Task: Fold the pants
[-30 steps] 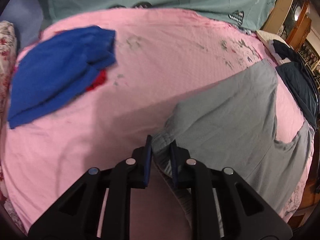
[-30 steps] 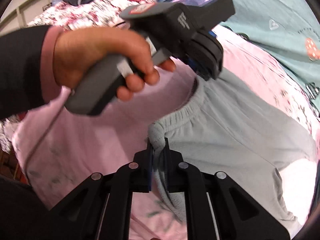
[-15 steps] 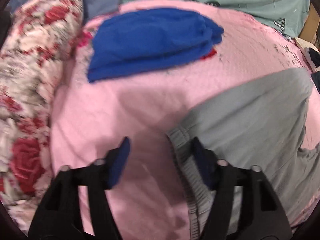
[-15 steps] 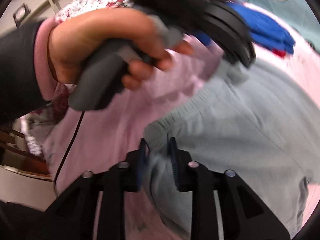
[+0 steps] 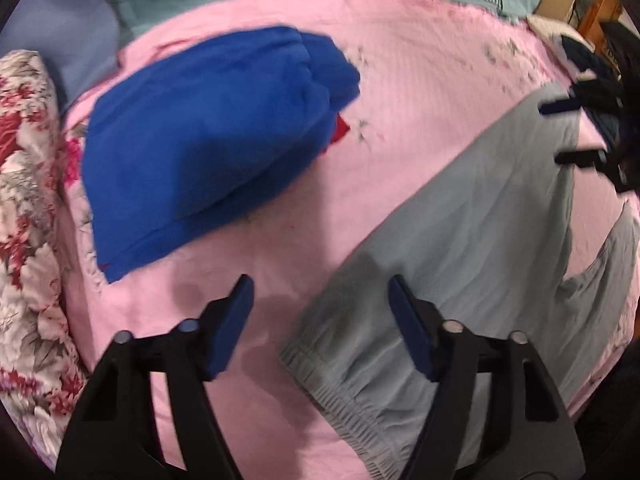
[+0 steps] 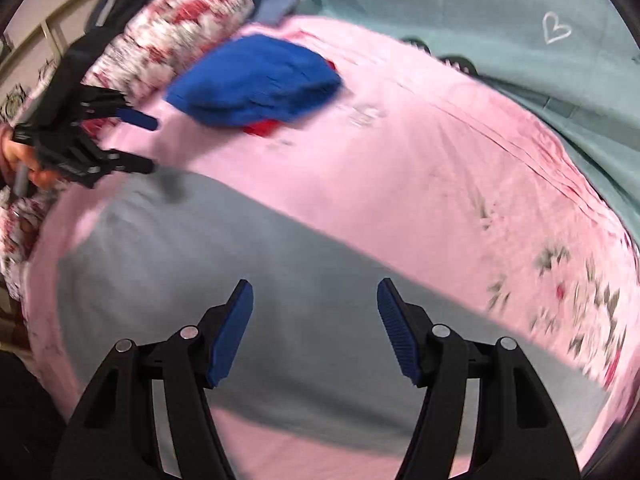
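Grey pants [image 5: 480, 240] lie flat on the pink bedspread [image 5: 420, 80]. Their elastic waistband [image 5: 344, 392] runs under my left gripper [image 5: 319, 284]. Its jaws stand apart above the waistband corner and are closing, with no cloth pressed between the pads. In the right wrist view my right gripper [image 6: 314, 286] hovers over the middle of the pants [image 6: 192, 264]. Its jaws are opening and nothing is between them. Each gripper shows in the other's view: the right gripper [image 5: 550, 133] at the far right edge, the left gripper [image 6: 154, 146] at the left.
A folded blue garment [image 5: 208, 152] with something red under it lies on the bedspread beyond the pants. A floral pillow [image 5: 24, 200] runs along the left. A teal sheet [image 6: 500, 20] covers the far side. Dark clothes [image 5: 580, 56] lie at the far right.
Both grippers let go of the grey waistband and their jaws spread. The right gripper swept away along the pants to their middle. The left gripper backed off slightly.
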Tool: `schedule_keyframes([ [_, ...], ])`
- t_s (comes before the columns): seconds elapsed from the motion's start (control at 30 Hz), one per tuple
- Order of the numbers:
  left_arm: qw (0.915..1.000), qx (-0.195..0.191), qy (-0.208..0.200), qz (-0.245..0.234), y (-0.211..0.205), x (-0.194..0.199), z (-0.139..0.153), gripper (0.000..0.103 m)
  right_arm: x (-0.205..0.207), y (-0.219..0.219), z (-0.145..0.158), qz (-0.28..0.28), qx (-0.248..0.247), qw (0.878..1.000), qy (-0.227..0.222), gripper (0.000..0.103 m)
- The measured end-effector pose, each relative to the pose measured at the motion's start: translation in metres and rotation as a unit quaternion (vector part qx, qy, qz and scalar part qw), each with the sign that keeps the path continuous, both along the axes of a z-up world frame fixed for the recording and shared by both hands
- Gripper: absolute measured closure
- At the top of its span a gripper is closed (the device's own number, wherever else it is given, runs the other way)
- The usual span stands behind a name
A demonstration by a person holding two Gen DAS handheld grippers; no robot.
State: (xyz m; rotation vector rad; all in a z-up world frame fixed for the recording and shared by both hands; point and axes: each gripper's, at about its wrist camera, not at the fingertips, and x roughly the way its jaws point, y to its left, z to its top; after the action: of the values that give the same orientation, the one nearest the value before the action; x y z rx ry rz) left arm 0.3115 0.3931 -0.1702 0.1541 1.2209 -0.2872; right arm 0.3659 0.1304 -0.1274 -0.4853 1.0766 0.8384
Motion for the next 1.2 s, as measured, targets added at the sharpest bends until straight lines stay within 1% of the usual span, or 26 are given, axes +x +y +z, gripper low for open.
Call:
schedule_keyframes([
  [0.07, 0.9997, 0.01, 0.024, -0.004, -0.003, 0.004, -0.01, 0.065, 0.024, 0.002, -0.013, 0.008, -0.008, 1.0, 0.014, 0.044],
  [0.13, 0.9989, 0.009, 0.045, -0.012, -0.005, 0.005, -0.02, 0.069, 0.039, 0.003, -0.025, 0.023, -0.015, 0.999, 0.031, 0.045],
  [0.2, 0.9985, 0.015, 0.046, -0.027, -0.008, 0.005, -0.022, 0.07, 0.043, 0.003, -0.034, 0.043, -0.026, 0.998, 0.039, 0.046],
  [0.23, 0.9982, 0.016, 0.047, -0.032, -0.009, 0.005, -0.021, 0.07, 0.048, 0.003, -0.039, 0.054, -0.033, 0.997, 0.043, 0.048],
  [0.27, 0.9981, 0.013, 0.05, -0.034, -0.008, 0.006, -0.021, 0.07, 0.049, 0.005, -0.044, 0.066, -0.04, 0.996, 0.05, 0.053],
  [0.3, 0.9979, 0.011, 0.054, -0.036, -0.006, 0.006, -0.021, 0.07, 0.05, 0.006, -0.047, 0.074, -0.042, 0.995, 0.046, 0.054],
  [0.33, 0.9977, 0.01, 0.057, -0.037, -0.006, 0.007, -0.021, 0.071, 0.048, 0.008, -0.046, 0.084, -0.045, 0.995, 0.038, 0.058],
  [0.4, 0.9975, 0.01, 0.054, -0.045, -0.004, 0.009, -0.02, 0.074, 0.048, 0.01, -0.045, 0.092, -0.056, 0.994, 0.022, 0.075],
  [0.43, 0.9974, 0.01, 0.053, -0.048, -0.003, 0.011, -0.02, 0.078, 0.049, 0.011, -0.045, 0.097, -0.058, 0.993, 0.022, 0.094],
  [0.47, 0.9974, 0.012, 0.051, -0.05, -0.002, 0.01, -0.019, 0.082, 0.05, 0.012, -0.044, 0.102, -0.06, 0.993, 0.025, 0.1],
  [0.5, 0.9974, 0.009, 0.05, -0.051, 0.0, 0.01, -0.019, 0.084, 0.048, 0.012, -0.043, 0.105, -0.065, 0.992, 0.019, 0.102],
  [0.53, 0.9974, 0.004, 0.05, -0.051, 0.003, 0.01, -0.018, 0.092, 0.044, 0.009, -0.043, 0.107, -0.065, 0.992, 0.016, 0.102],
  [0.57, 0.9974, 0.0, 0.051, -0.051, 0.005, 0.01, -0.018, 0.095, 0.042, 0.009, -0.04, 0.105, -0.062, 0.992, 0.017, 0.102],
  [0.63, 0.9972, 0.004, 0.044, -0.06, 0.005, 0.008, -0.015, 0.098, 0.036, 0.006, -0.029, 0.094, -0.047, 0.994, 0.022, 0.102],
  [0.7, 0.9968, 0.011, 0.036, -0.07, -0.001, 0.008, -0.01, 0.099, 0.026, 0.003, -0.013, 0.09, -0.036, 0.995, 0.016, 0.102],
  [0.77, 0.997, 0.012, 0.021, -0.074, -0.003, 0.005, 0.001, 0.099, 0.012, -0.002, 0.006, 0.088, -0.026, 0.996, 0.009, 0.102],
  [0.83, 0.9972, 0.008, -0.003, -0.074, -0.004, -0.002, 0.022, 0.099, -0.007, -0.008, 0.027, 0.091, -0.018, 0.996, -0.002, 0.102],
  [0.97, 0.9953, -0.005, -0.043, -0.086, -0.007, -0.036, 0.066, 0.099, -0.061, -0.025, 0.065, 0.104, -0.004, 0.994, -0.014, 0.102],
  [1.03, 0.9934, -0.004, -0.058, -0.099, -0.015, -0.059, 0.082, 0.099, -0.095, -0.034, 0.075, 0.113, -0.003, 0.994, -0.012, 0.102],
  [1.1, 0.9926, -0.008, -0.063, -0.104, -0.021, -0.085, 0.091, 0.099, -0.124, -0.038, 0.079, 0.12, -0.001, 0.993, -0.003, 0.102],
  [1.2, 0.9921, -0.018, -0.057, -0.11, -0.03, -0.126, 0.092, 0.099, -0.167, -0.045, 0.068, 0.128, -0.002, 0.992, 0.021, 0.102],
])
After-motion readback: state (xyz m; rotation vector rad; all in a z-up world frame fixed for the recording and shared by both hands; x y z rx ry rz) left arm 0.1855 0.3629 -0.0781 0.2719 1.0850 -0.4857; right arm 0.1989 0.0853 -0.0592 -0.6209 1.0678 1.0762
